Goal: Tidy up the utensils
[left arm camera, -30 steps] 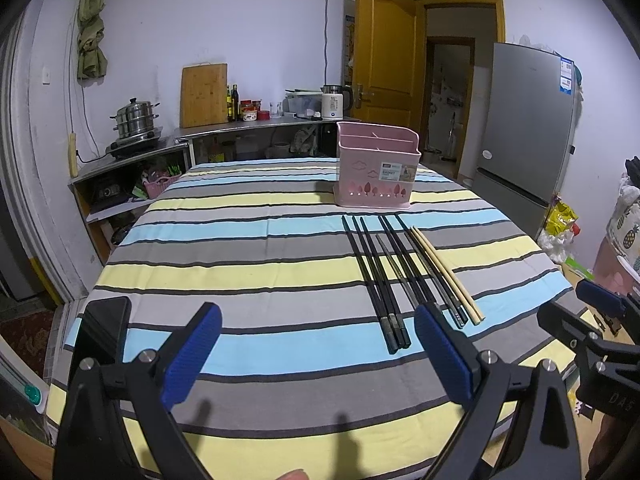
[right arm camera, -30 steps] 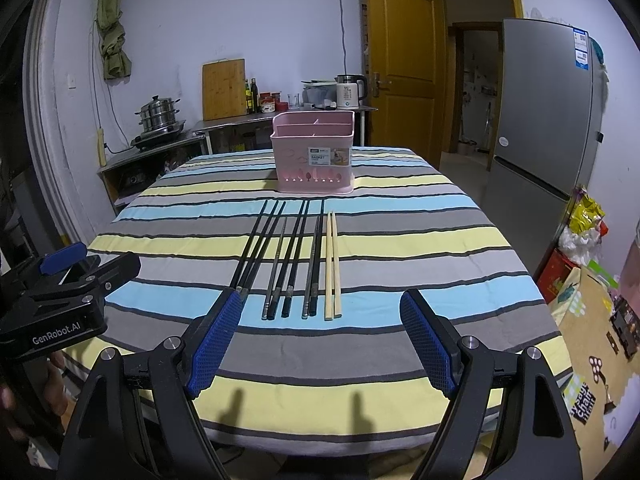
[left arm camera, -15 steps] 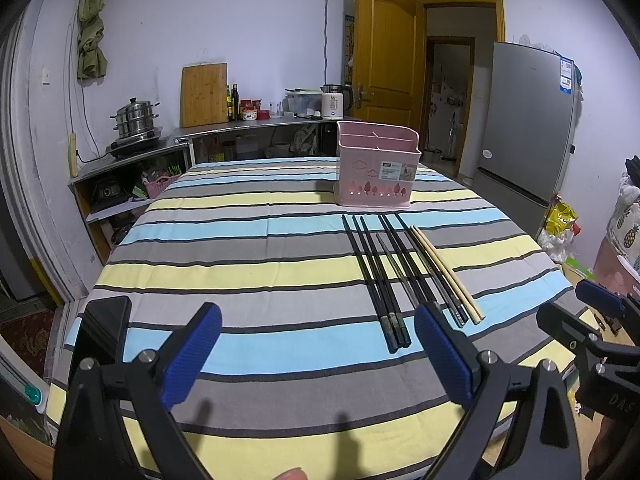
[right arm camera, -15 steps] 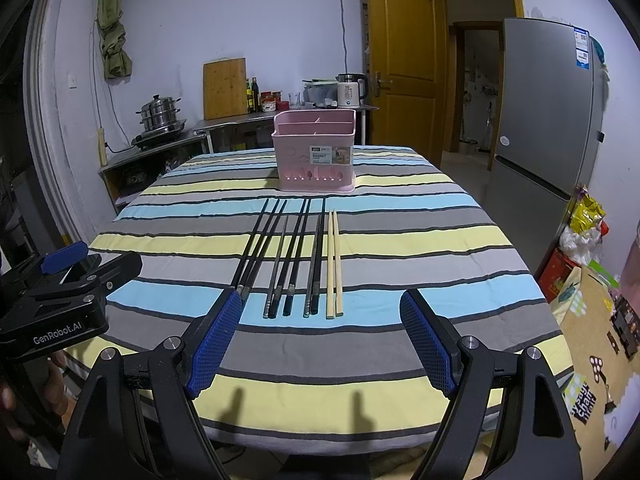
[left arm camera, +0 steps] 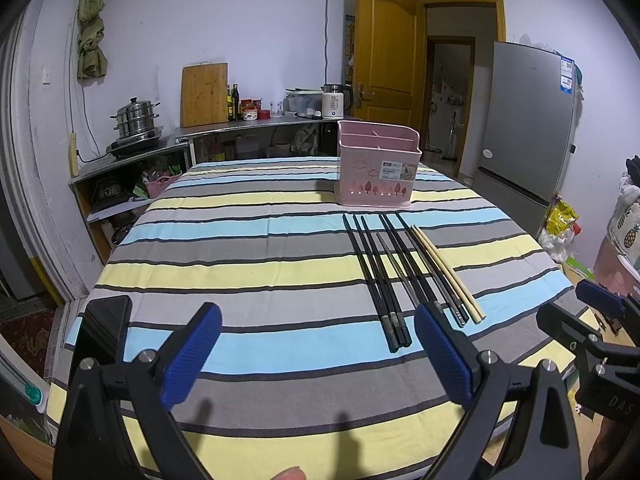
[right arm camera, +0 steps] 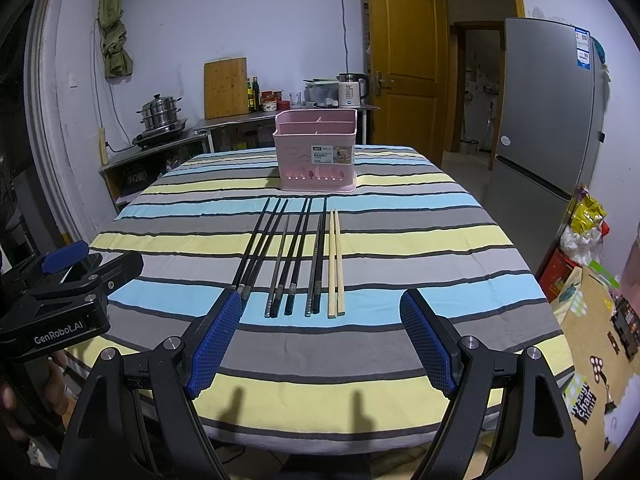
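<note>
Several black chopsticks (left arm camera: 384,276) (right arm camera: 280,256) and a pale wooden pair (left arm camera: 446,270) (right arm camera: 336,260) lie side by side on the striped tablecloth (left arm camera: 240,248) (right arm camera: 400,236). A pink utensil basket (left arm camera: 376,168) (right arm camera: 316,156) stands upright beyond their far ends. My left gripper (left arm camera: 318,344) is open and empty above the near table edge, left of the chopsticks. My right gripper (right arm camera: 320,332) is open and empty just short of the chopsticks' near ends. Each gripper shows at the edge of the other's view.
A kitchen counter (left arm camera: 248,126) with a cutting board, bottles, kettle and steamer pot runs behind the table. A grey fridge (right arm camera: 548,112) and an orange door (right arm camera: 404,52) stand at the right. Bags and a patterned mat lie on the floor at the right.
The right gripper has eased slightly forward toward the chopsticks. The left gripper has barely moved. Both stay open.
</note>
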`<action>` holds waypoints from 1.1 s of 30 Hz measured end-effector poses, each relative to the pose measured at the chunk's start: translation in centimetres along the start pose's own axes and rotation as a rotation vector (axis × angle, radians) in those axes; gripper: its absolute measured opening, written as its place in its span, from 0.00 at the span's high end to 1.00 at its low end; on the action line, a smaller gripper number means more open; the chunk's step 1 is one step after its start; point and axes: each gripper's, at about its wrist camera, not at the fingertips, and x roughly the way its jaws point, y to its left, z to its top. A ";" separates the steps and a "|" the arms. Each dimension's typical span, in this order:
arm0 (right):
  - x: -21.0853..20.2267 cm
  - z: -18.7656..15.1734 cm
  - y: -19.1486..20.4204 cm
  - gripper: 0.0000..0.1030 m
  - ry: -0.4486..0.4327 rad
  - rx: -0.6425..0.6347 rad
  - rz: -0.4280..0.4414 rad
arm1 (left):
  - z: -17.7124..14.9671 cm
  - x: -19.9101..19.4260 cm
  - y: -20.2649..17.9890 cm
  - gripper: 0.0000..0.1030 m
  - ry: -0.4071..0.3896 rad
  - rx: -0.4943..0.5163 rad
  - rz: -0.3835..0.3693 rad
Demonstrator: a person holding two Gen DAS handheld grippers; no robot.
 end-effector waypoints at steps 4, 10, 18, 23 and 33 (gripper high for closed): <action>0.0 0.0 0.0 0.21 0.000 0.001 0.000 | 0.0 0.0 -0.1 0.04 -0.001 0.001 0.002; 0.0 0.0 0.0 0.21 0.001 0.002 0.001 | 0.0 0.0 -0.1 0.04 -0.001 0.001 0.002; 0.3 -0.1 0.1 0.21 0.009 0.006 0.008 | -0.3 0.4 0.0 0.04 0.015 0.003 0.004; 1.1 0.1 -0.4 0.21 0.020 0.012 0.012 | -0.1 1.4 -0.2 0.04 0.035 0.022 0.001; 5.0 2.0 -1.6 0.21 0.061 0.003 0.009 | 1.4 7.0 0.5 0.05 0.135 -0.003 -0.059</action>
